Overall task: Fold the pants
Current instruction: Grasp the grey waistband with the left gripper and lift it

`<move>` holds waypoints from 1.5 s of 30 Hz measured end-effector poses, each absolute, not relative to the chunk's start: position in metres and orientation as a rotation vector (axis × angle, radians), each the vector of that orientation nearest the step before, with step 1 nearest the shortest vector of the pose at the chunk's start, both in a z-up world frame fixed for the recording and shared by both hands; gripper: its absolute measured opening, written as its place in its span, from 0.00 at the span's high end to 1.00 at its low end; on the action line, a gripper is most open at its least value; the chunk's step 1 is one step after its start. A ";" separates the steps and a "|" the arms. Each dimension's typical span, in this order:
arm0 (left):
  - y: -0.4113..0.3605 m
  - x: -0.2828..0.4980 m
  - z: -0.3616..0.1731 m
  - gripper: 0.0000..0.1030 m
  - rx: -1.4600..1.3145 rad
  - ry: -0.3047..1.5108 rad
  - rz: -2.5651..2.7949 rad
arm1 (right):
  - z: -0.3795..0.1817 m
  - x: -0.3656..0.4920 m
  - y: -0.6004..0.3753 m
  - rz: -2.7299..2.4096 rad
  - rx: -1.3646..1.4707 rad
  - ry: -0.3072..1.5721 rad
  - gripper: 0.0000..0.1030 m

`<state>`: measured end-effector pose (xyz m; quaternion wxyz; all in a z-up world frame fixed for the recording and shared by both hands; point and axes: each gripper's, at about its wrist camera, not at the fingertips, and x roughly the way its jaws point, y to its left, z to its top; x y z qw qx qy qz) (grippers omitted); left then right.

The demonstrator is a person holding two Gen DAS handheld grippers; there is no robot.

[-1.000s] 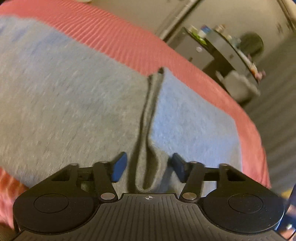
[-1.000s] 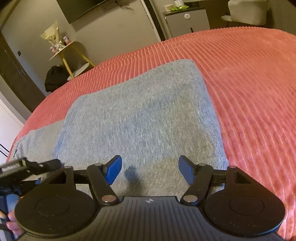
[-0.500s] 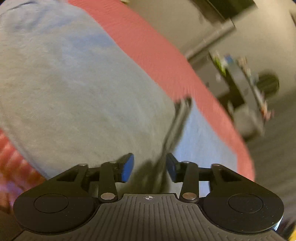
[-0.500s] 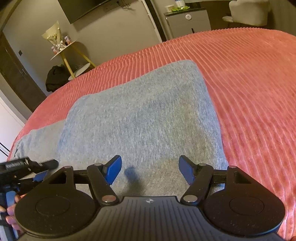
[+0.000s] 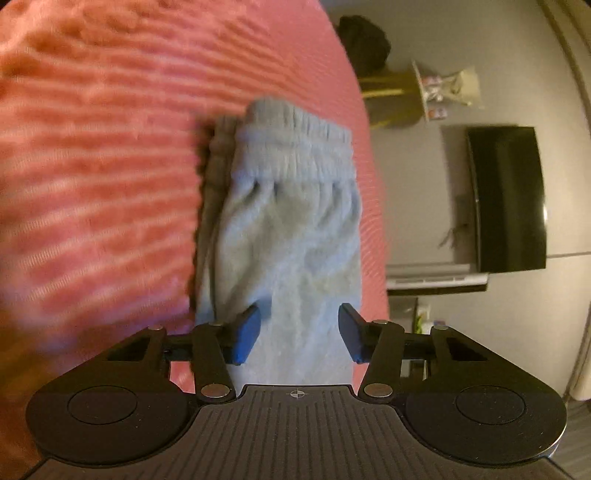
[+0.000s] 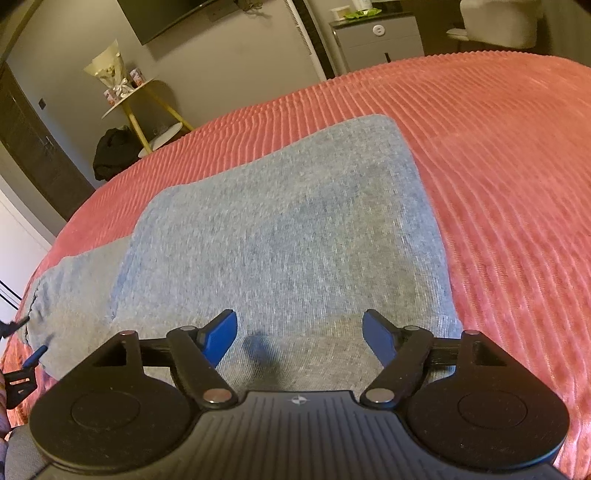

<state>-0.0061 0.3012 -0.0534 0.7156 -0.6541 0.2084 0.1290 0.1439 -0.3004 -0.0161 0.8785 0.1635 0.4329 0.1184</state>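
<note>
Grey sweatpants (image 6: 288, 229) lie folded flat on the red ribbed bedspread (image 6: 498, 166). In the left wrist view their elastic waistband (image 5: 295, 147) is the far end, by the bed's edge. My left gripper (image 5: 299, 332) hovers open low over this narrow end; the cloth runs under its blue pads (image 5: 245, 336) and is not pinched. It also shows at the far left of the right wrist view, left gripper (image 6: 24, 341), by the pants' edge. My right gripper (image 6: 301, 336) is above the near fold, its jaws opening, with nothing between them.
A round side table (image 6: 140, 99) on yellow legs and a black bag (image 6: 110, 151) stand beyond the bed's far-left edge. A TV (image 5: 509, 199) hangs on the wall. A grey cabinet (image 6: 380, 40) and a white chair (image 6: 498, 22) are behind the bed.
My left gripper swung across the pants and rolled, so it now looks along them at the waistband, with its jaws wider. The right gripper stayed put and its jaws spread slightly.
</note>
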 end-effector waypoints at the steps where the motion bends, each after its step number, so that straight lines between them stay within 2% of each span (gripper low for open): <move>1: 0.304 -0.007 -0.053 0.48 -1.440 0.460 0.289 | -0.016 0.144 -0.300 0.246 0.340 0.903 0.26; 10: 0.326 -0.026 -0.070 0.47 -1.520 0.392 0.273 | -0.018 0.147 -0.297 0.249 0.334 0.905 0.23; 13: 0.329 -0.032 -0.069 0.41 -1.479 0.402 0.372 | -0.018 0.147 -0.297 0.252 0.333 0.906 0.22; 15: 0.331 -0.032 -0.075 0.41 -1.488 0.406 0.382 | -0.018 0.147 -0.297 0.252 0.334 0.906 0.22; 17: 0.334 -0.026 -0.081 0.43 -1.521 0.406 0.346 | -0.018 0.147 -0.296 0.253 0.333 0.906 0.21; 30: 0.345 0.034 -0.070 0.42 -1.313 0.432 0.371 | -0.019 0.148 -0.296 0.262 0.317 0.906 0.19; 31: 0.343 0.038 -0.066 0.48 -1.274 0.435 0.374 | -0.019 0.148 -0.296 0.262 0.314 0.906 0.19; 32: 0.339 0.039 -0.062 0.67 -1.228 0.427 0.375 | -0.019 0.148 -0.296 0.262 0.312 0.905 0.19; 33: 0.333 0.039 -0.054 0.72 -1.152 0.413 0.365 | -0.019 0.148 -0.295 0.262 0.309 0.905 0.19; 35: 0.322 0.040 -0.039 0.74 -1.025 0.379 0.342 | -0.019 0.148 -0.295 0.261 0.305 0.903 0.19; 37: 0.318 0.046 -0.033 0.69 -0.967 0.385 0.344 | -0.019 0.148 -0.294 0.260 0.305 0.903 0.18; 40: 0.324 0.059 -0.047 0.45 -1.024 0.464 0.412 | -0.020 0.149 -0.293 0.264 0.302 0.904 0.17; 42: 0.326 0.062 -0.052 0.50 -1.047 0.493 0.430 | -0.020 0.149 -0.293 0.265 0.297 0.905 0.16; 43: 0.325 0.062 -0.048 0.65 -1.030 0.487 0.431 | -0.020 0.149 -0.292 0.266 0.296 0.904 0.16; 44: 0.323 0.062 -0.042 0.74 -1.006 0.481 0.418 | -0.020 0.149 -0.293 0.266 0.297 0.904 0.16; 45: 0.319 0.063 -0.036 0.76 -0.975 0.469 0.411 | -0.020 0.149 -0.293 0.267 0.302 0.903 0.16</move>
